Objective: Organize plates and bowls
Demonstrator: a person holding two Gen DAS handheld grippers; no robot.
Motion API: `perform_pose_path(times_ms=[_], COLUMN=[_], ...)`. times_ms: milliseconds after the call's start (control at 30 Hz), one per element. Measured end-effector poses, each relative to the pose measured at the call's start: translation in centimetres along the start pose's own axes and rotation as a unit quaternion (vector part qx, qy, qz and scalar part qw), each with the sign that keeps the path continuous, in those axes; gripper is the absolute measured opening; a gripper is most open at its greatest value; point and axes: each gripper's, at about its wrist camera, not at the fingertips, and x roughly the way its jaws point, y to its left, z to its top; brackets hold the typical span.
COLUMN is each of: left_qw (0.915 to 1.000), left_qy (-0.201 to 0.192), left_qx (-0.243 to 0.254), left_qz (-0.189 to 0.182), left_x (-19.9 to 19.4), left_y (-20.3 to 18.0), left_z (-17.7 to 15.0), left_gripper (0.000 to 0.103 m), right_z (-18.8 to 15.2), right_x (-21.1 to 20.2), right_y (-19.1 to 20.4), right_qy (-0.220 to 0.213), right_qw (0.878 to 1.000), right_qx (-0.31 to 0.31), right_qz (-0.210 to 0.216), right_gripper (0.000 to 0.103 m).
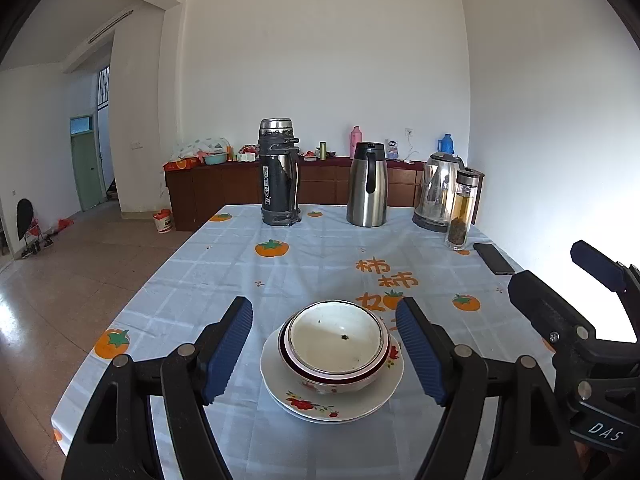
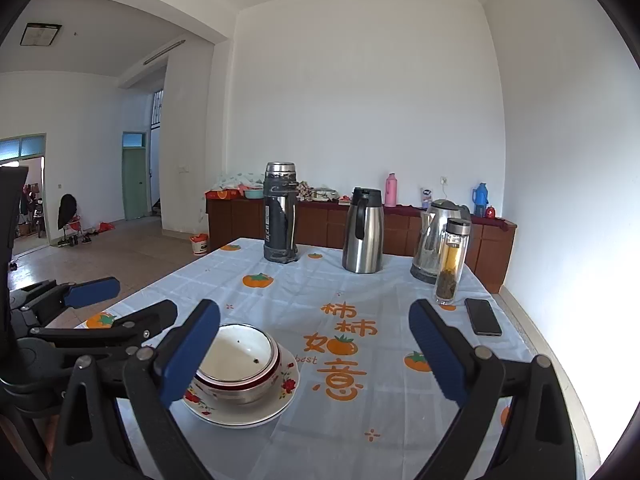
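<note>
White walls and a tiled floor framed a table (image 1: 224, 264) covered by a pale blue checked cloth (image 1: 320, 248) printed with orange persimmons and orange Chinese characters (柿柿如意), with the small word "best" legible in the right wrist view.

Left gripper (image 1: 324, 350): jaws stood wide apart, blue ribbed pads clear of everything, nothing held. Directly between and just beyond its fingertips sat the stack of crockery: two nested bowls (image 1: 338, 344), the inner one white with a few dark specks on its floor, the outer one banded dark red at the rim, resting upright on floral plates (image 1: 332, 396) (two plate edges showed at the near side).

Right gripper (image 2: 316, 352): jaws likewise wide open and empty. The same bowls (image 2: 240, 356) and plates (image 2: 244, 408) lay beside its left finger, partly hidden behind that pad, outside the gap between the jaws; the printed characters lay between them. The left gripper (image 2: 92, 292) appeared further left of that finger.

Far beyond both sets of jaws, along the table's far edge, stood a dark flask (image 1: 279, 172) with white lettering too small to read surely, a steel carafe (image 1: 367, 184), an electric kettle (image 1: 438, 192) and a glass tea bottle (image 1: 460, 210); a black phone (image 1: 494, 258) lay flat near the bottle. White letters "DAS" marked the right gripper (image 1: 592, 272) body at the lower right of the left wrist view. A wooden sideboard (image 1: 224, 188) lined the far wall.
</note>
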Motion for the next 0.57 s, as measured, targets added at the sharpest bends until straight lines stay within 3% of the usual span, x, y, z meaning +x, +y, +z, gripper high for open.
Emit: perform_pose_path(times_ms=[300,567], left_qw=[0.9992,0.9986], left_qy=[-0.021,-0.034], left_qx=[0.017,0.024], left_qz=[0.031,0.034], left_x=[-0.27,-0.28], left_y=[-0.23,-0.03], left_z=[-0.09,-0.17], left_gripper=[0.079,0.080], right_z=[0.11,0.19], right_x=[-0.04,0.20], right_y=[0.00,-0.06], right_qy=[-0.003,0.000], right_qw=[1.000,1.000], right_qx=[-0.002,-0.002], right_qz=[0.002,0.005], right_gripper=[0.098,0.098])
